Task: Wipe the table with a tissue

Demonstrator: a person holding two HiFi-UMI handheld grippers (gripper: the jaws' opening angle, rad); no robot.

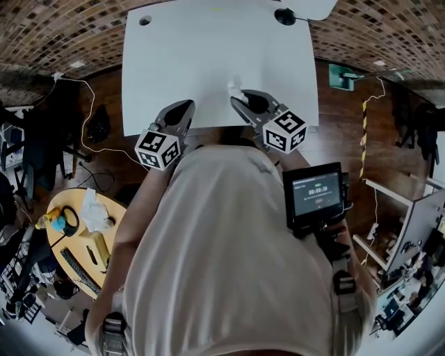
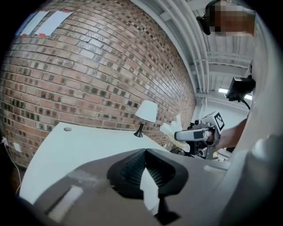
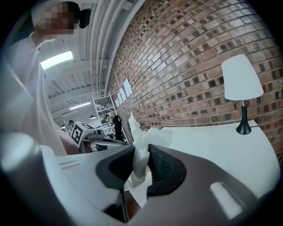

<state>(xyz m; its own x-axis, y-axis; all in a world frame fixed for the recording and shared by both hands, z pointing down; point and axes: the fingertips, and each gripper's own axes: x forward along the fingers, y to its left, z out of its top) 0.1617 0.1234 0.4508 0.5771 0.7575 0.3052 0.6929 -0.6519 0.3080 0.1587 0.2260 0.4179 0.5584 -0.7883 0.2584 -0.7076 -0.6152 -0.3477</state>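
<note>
The white table lies ahead of me, and both grippers hover over its near edge. My right gripper is shut on a crumpled white tissue. The tissue bunches out past the jaw tips of the right gripper and hangs down between the pads. My left gripper is beside it, and the left gripper's jaw tips meet. A white sliver sits between the pads behind them; I cannot tell what it is. The left gripper view shows the right gripper carrying the tissue above the table.
A white-shaded lamp stands at the table's far corner against the brick wall; its base shows from above. A cable hole is at the far left. A round yellow side table with clutter stands at lower left.
</note>
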